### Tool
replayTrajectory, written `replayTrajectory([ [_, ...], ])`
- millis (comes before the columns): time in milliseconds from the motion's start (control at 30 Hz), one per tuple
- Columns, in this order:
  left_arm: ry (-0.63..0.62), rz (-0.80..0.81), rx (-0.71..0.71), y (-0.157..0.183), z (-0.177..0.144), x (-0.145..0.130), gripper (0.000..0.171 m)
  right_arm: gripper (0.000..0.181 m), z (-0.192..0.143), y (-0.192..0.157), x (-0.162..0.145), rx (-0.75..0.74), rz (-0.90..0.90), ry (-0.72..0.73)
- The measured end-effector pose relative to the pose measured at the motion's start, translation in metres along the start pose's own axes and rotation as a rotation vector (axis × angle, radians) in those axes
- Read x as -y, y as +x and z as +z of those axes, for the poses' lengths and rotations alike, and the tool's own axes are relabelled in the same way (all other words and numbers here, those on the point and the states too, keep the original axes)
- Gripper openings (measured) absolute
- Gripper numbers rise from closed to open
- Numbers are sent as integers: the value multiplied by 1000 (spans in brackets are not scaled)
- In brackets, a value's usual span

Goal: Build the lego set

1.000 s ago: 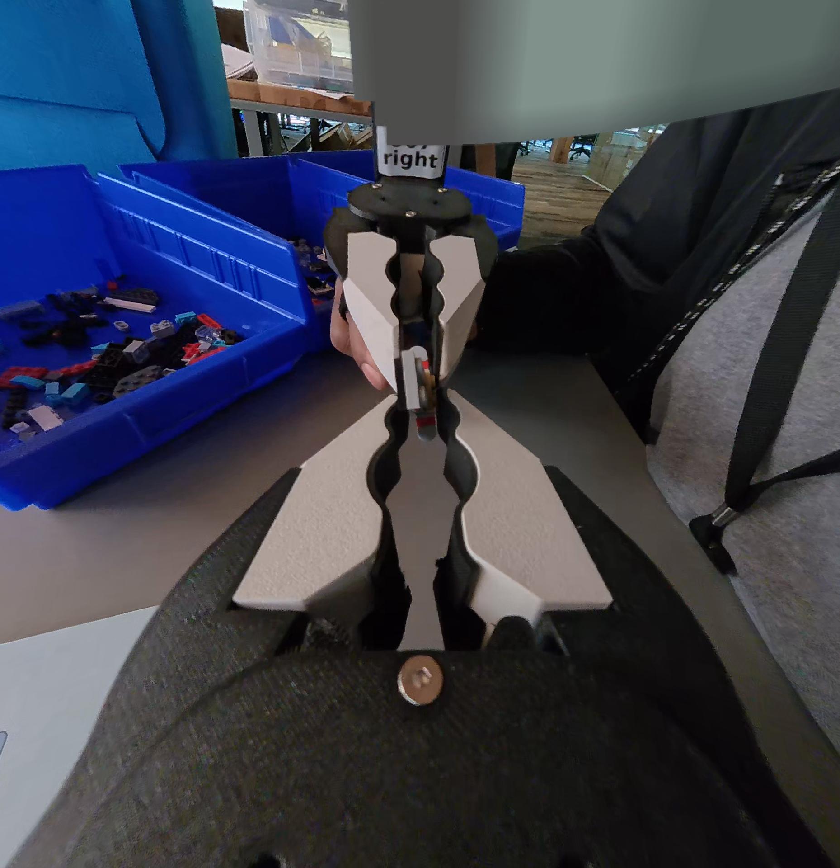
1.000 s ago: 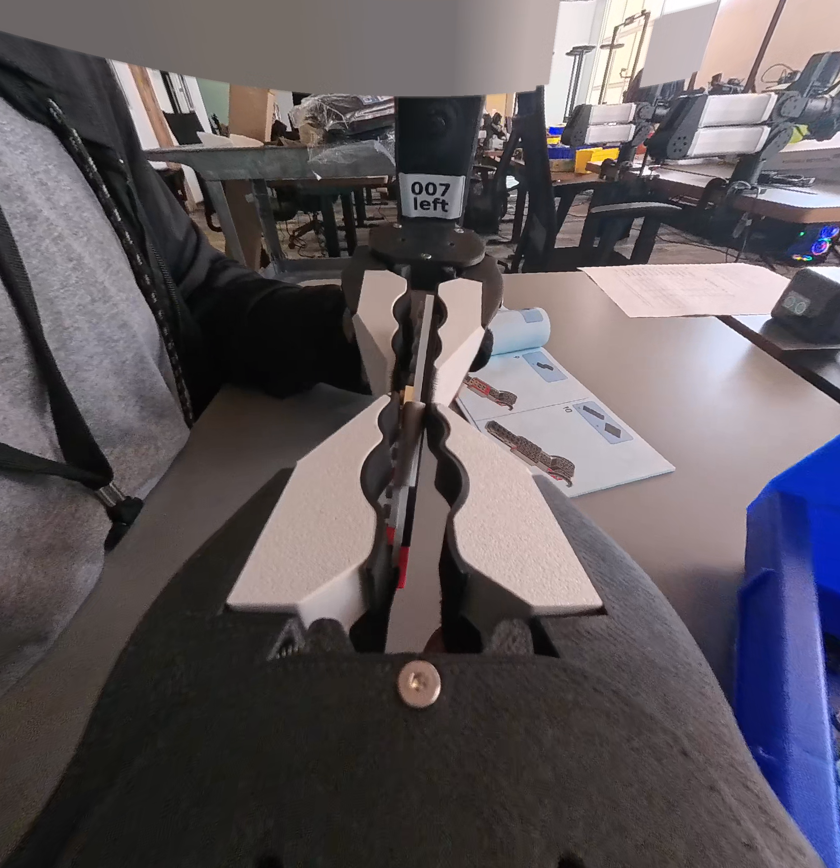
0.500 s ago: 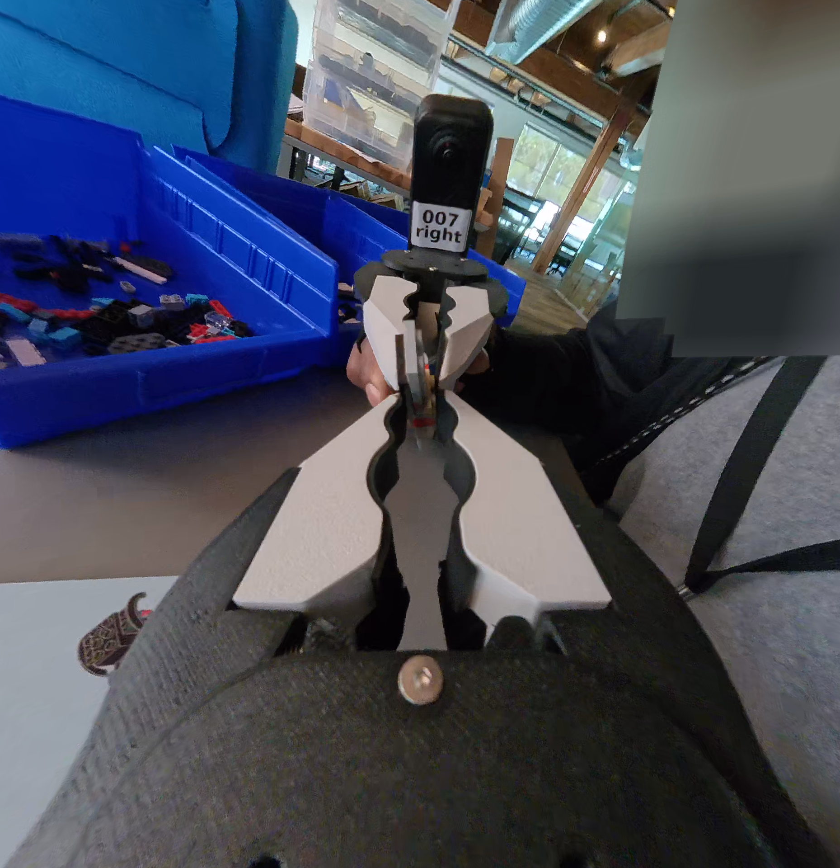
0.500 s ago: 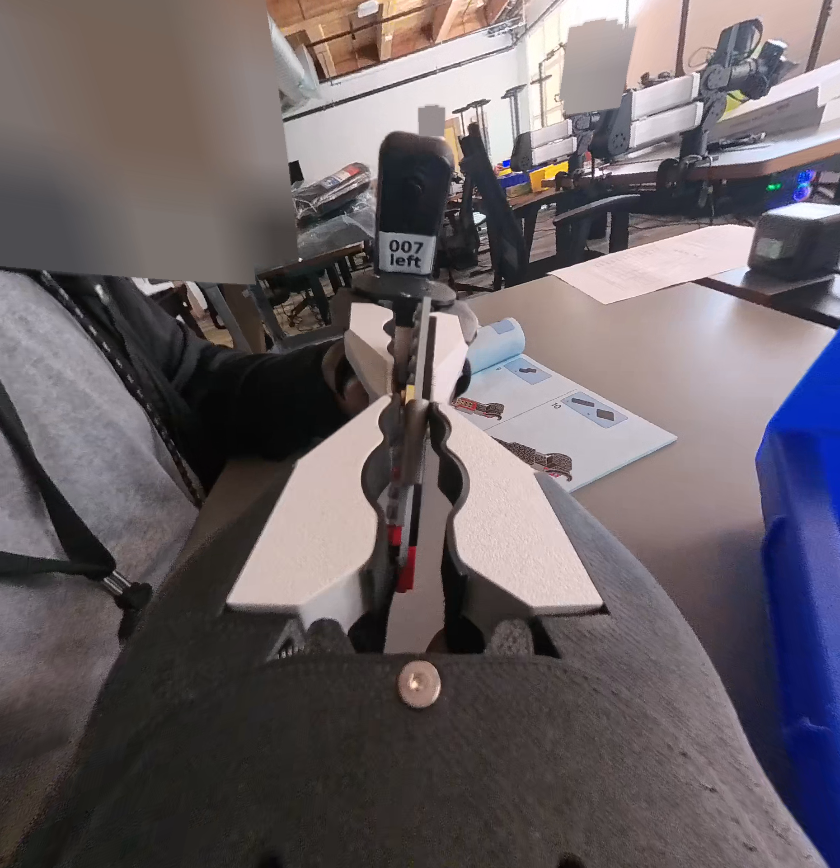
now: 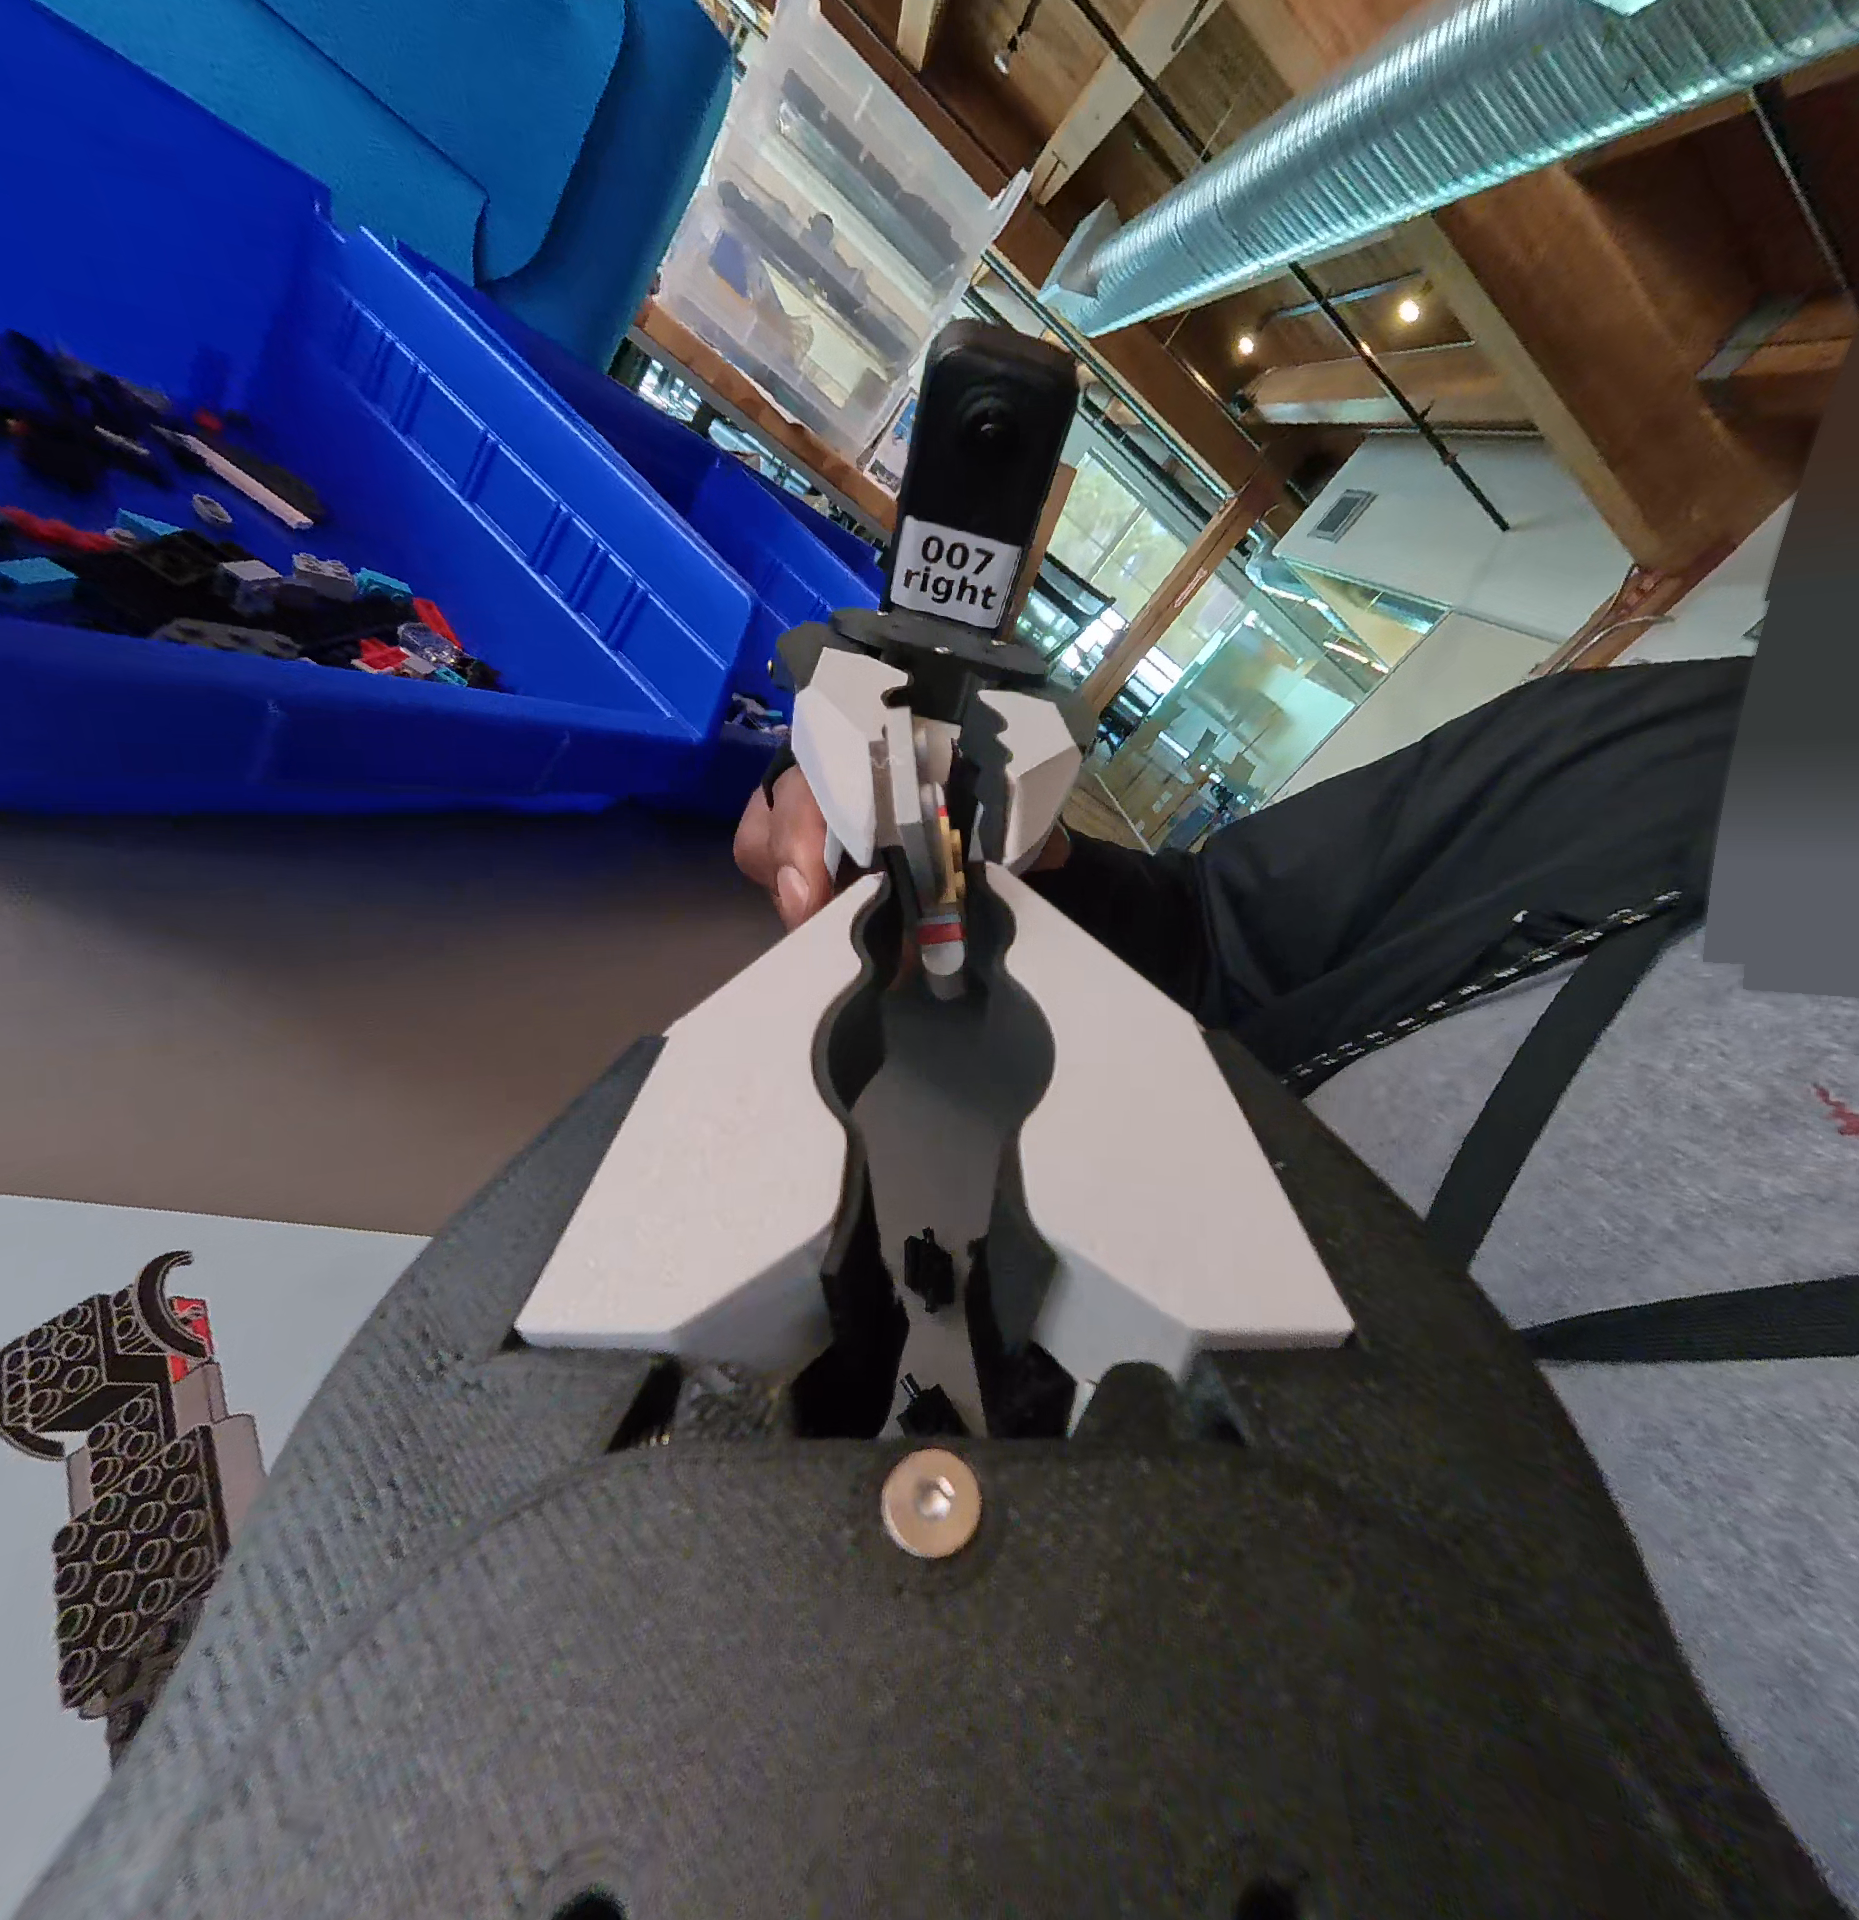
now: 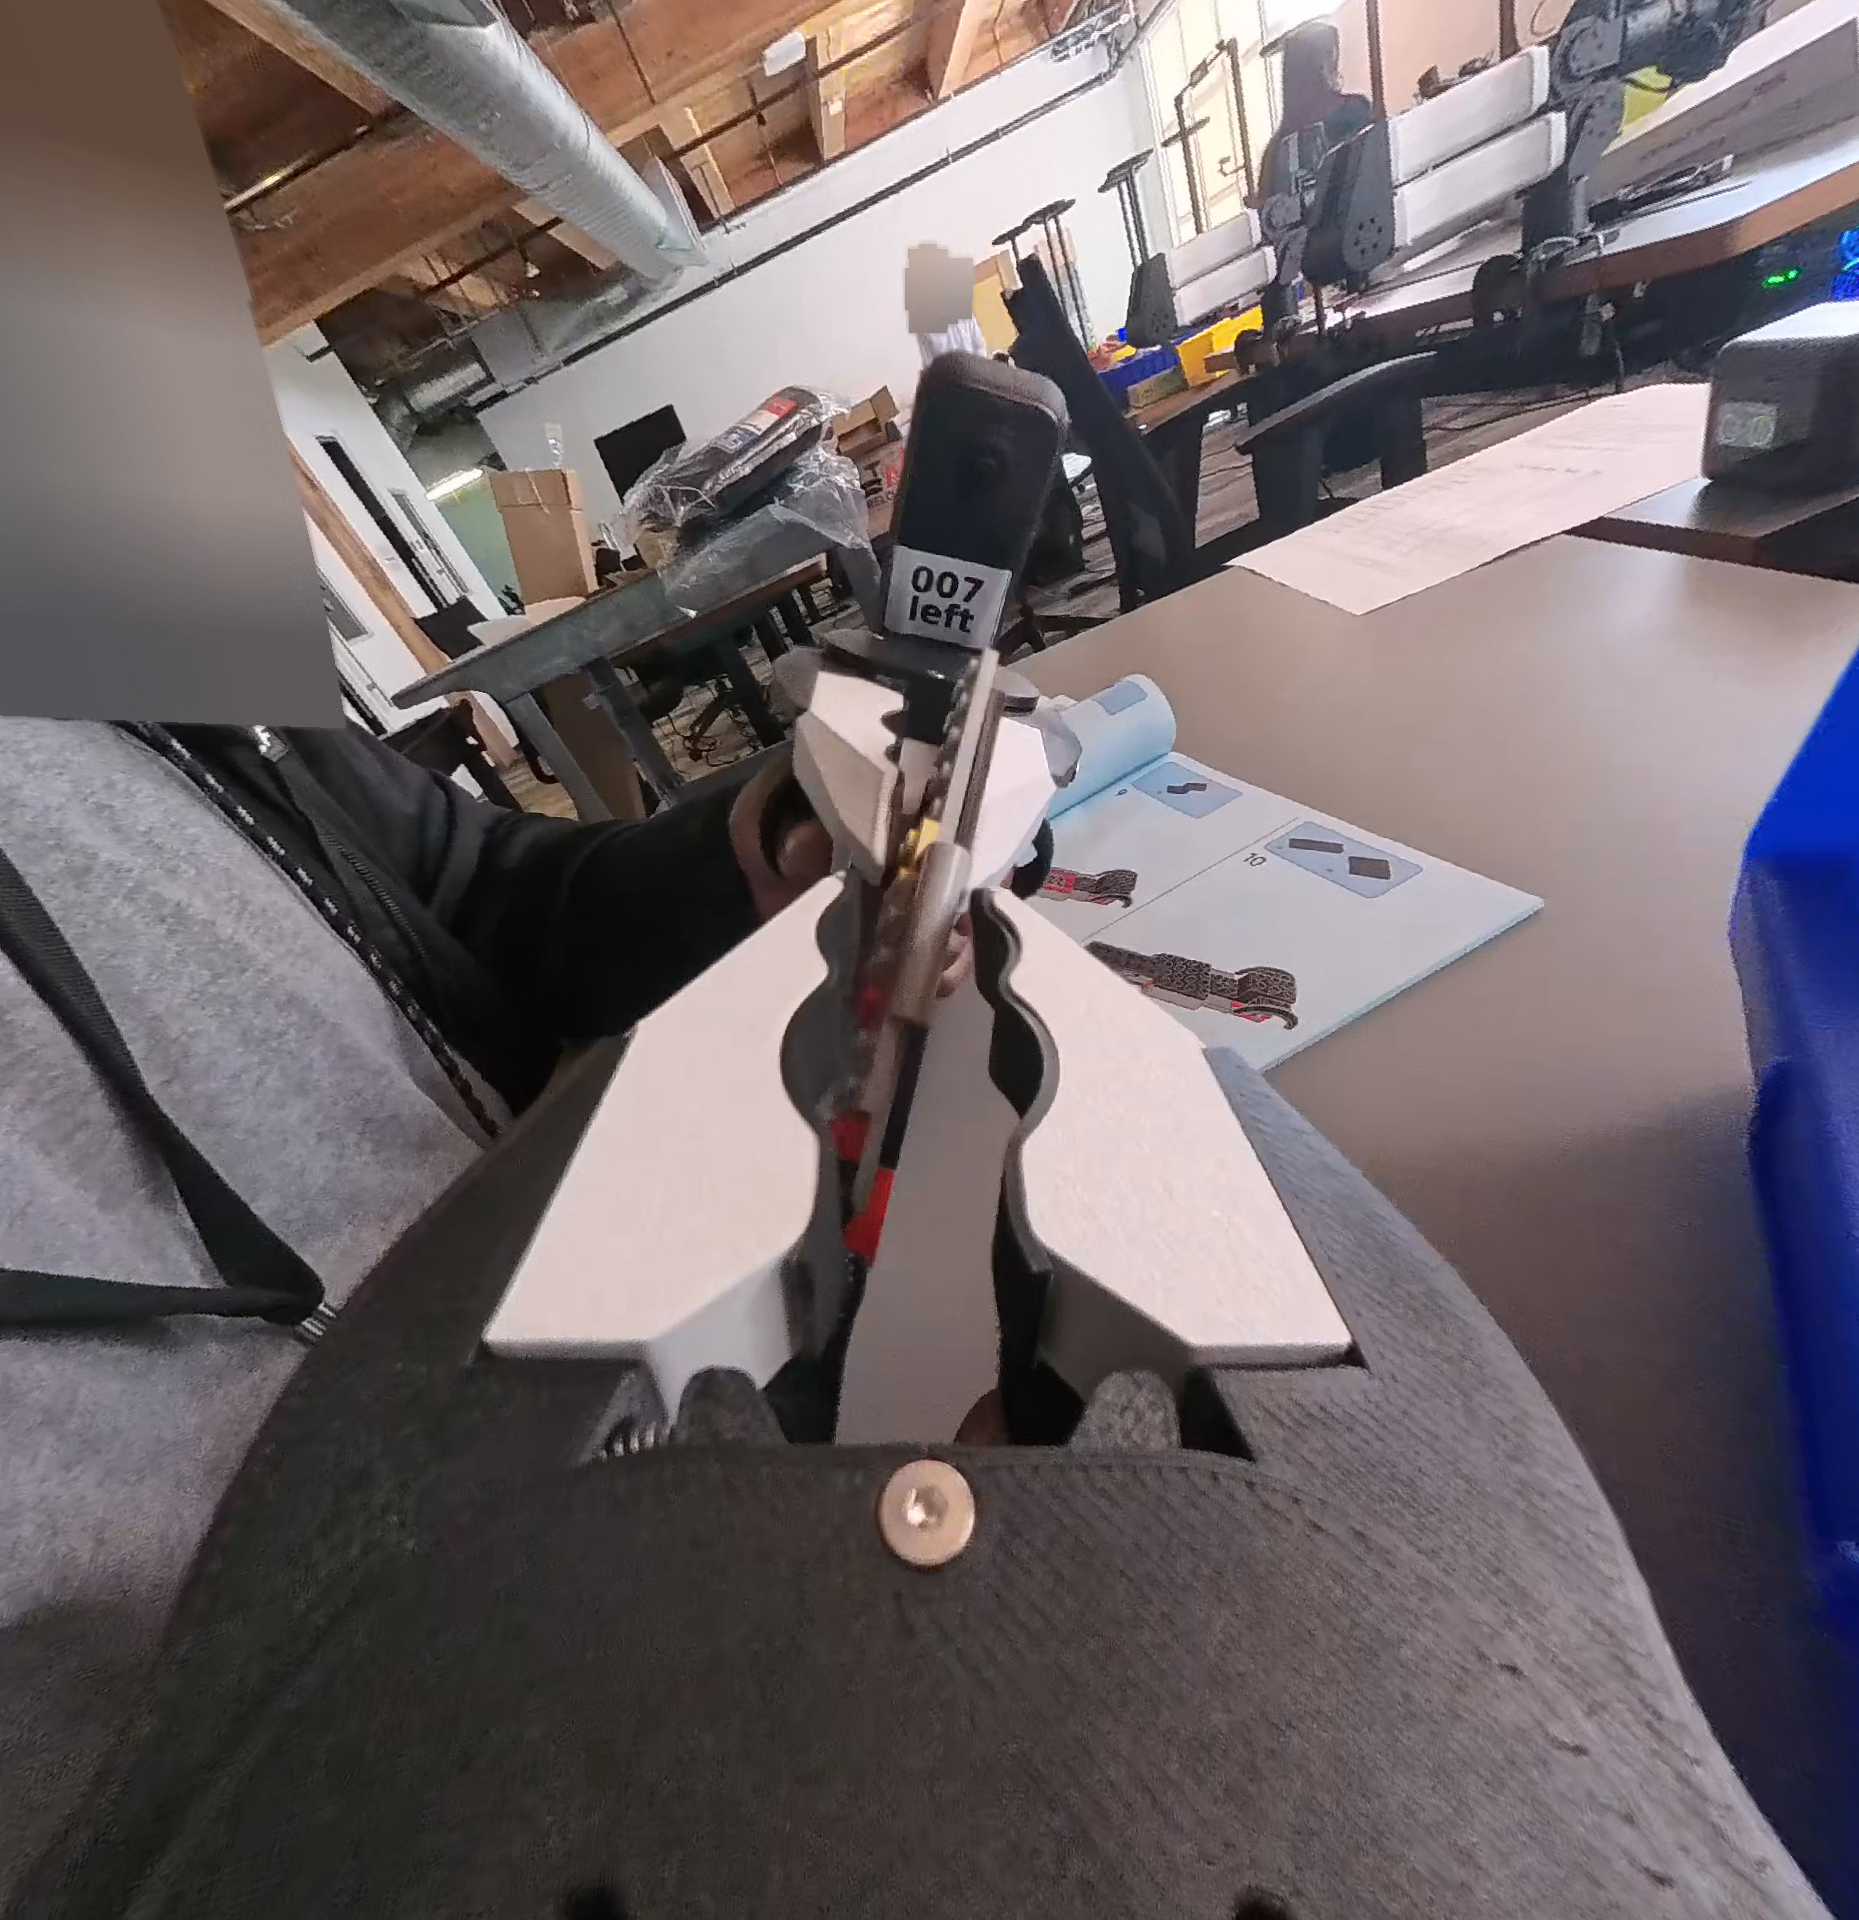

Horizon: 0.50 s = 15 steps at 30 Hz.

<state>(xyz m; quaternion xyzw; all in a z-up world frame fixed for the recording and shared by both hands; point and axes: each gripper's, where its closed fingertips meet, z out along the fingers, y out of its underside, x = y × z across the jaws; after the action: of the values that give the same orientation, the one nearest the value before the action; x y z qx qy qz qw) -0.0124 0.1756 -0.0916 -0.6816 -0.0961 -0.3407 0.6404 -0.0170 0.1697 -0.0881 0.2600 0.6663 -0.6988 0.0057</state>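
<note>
- The lego assembly (image 6: 883,1049), a thin strip of grey, black and red pieces with a yellow bit near its far end, is held in the air between the two grippers, which face each other tip to tip.
- The right gripper (image 6: 909,914) is clamped on the near part of the strip; the strip runs along the slot between its white fingers (image 6: 696,1143) and out past the tips.
- In the left wrist view the same lego assembly (image 5: 940,914) shows its end, with a red and grey banded piece, poking into the mouth of the left gripper (image 5: 930,904).
- The left gripper has its fingers (image 5: 717,1164) drawn close around that end; its tips meet the far gripper's tips, and whether it truly pinches the strip cannot be told from this view.
- A hand (image 5: 785,842) shows behind the right gripper in the left wrist view, wrapped round its handle, with a black sleeve (image 5: 1424,862) trailing off to the right.
- Beyond and to the left of the left gripper stands a blue bin (image 5: 333,717) with loose lego pieces (image 5: 229,613), black, red, teal and grey.
- Beyond and to the right of the right gripper an open instruction booklet (image 6: 1268,894) lies flat on the brown table (image 6: 1527,727).
- A corner of another blue bin (image 6: 1818,1039) sits at the right edge of the right wrist view.
- The person's grey garment (image 6: 125,1039) with a black strap fills the left side of that view.
</note>
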Motion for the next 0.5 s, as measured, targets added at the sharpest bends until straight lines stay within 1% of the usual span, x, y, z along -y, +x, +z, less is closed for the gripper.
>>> replayTrajectory([
  [133,-15,19,8,0,2,-3,10,19,2,-1,-1,7,3,-1],
  [500,-24,47,16,3,2,-3,10,15,2,-2,-1,22,19,6],
])
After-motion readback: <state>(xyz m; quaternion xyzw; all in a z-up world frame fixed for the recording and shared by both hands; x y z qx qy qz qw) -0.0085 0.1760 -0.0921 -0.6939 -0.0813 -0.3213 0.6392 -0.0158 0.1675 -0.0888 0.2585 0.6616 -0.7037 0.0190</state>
